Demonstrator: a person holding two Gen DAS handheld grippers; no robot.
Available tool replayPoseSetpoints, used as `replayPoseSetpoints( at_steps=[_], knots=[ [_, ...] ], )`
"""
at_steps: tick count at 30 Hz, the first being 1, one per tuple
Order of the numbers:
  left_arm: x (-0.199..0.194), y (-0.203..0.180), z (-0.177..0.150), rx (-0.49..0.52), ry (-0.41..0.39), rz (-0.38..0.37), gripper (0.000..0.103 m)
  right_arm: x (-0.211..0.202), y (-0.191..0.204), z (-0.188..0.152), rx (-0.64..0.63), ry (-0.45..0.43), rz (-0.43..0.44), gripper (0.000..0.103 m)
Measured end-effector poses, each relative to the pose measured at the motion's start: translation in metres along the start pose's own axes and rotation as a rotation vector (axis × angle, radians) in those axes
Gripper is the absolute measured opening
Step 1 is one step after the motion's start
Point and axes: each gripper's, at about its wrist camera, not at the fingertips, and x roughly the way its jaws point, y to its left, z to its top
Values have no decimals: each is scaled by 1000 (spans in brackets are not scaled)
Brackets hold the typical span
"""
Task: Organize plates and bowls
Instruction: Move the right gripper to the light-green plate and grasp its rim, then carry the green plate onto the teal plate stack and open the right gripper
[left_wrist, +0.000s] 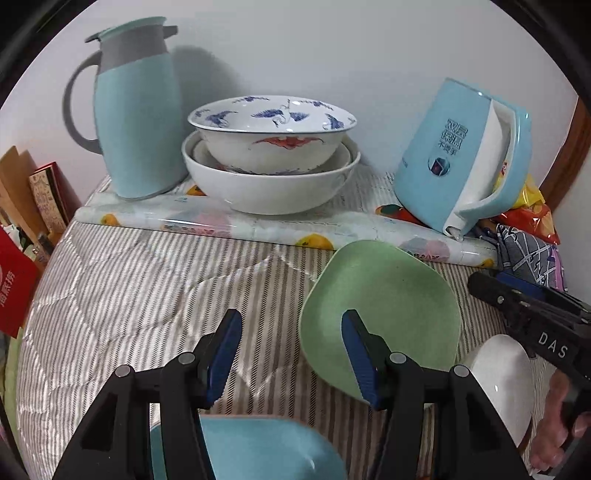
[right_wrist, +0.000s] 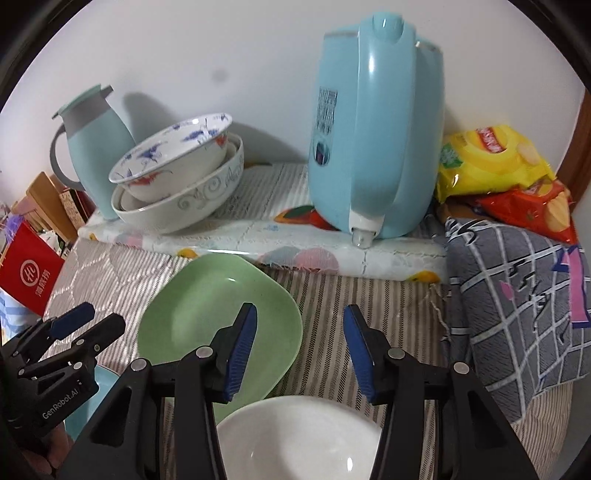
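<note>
Left wrist view: the left gripper stands with jaws apart and nothing between the ribbed blue pads, above a striped, quilted fabric surface. Its right finger overlaps the near edge of a matte green plate, a rounded-square shape at right of centre. A glossy blue plate of similar shape lies at the bottom edge, under the gripper body. A smooth white plate sits at lower right, partly behind the right gripper, which enters from the right edge.

At upper centre, three round ceramic bowls are nested: a crane-patterned bowl on top, a plain white bowl at the bottom. They rest on a glossy fruit-print mat, between a pale blue thermos jug at upper left and a blue plastic kettle at upper right.

Right wrist view: the right gripper is likewise parted and empty, pads clear of all crockery. The white plate lies at bottom centre, overlapping the green plate at left of centre. The left gripper shows at lower left. Crinkled snack bags and a grey checked cloth occupy the right side.
</note>
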Motion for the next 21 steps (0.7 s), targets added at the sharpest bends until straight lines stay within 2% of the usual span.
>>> replayPoseSetpoints(
  at_steps=[5,7,11,16,18,21],
  knots=[
    [16,-2,2,-5,20,-16,54,17,-1,0,-8,32,-3,46],
    [22,-1,3,-12,32,-23,54,24,-1,-1,-8,52,0,40],
    [31,2,2,-24,46,-29,54,34,-1,-3,-8,83,1,35],
    [41,2,1,-28,66,-37,49,47,-2,-4,5,119,9,27],
    [44,1,0,-26,73,-42,43,52,-2,-5,8,137,13,24],
    [49,-2,0,-17,84,-36,40,59,-1,-5,2,154,12,17]
  ],
)
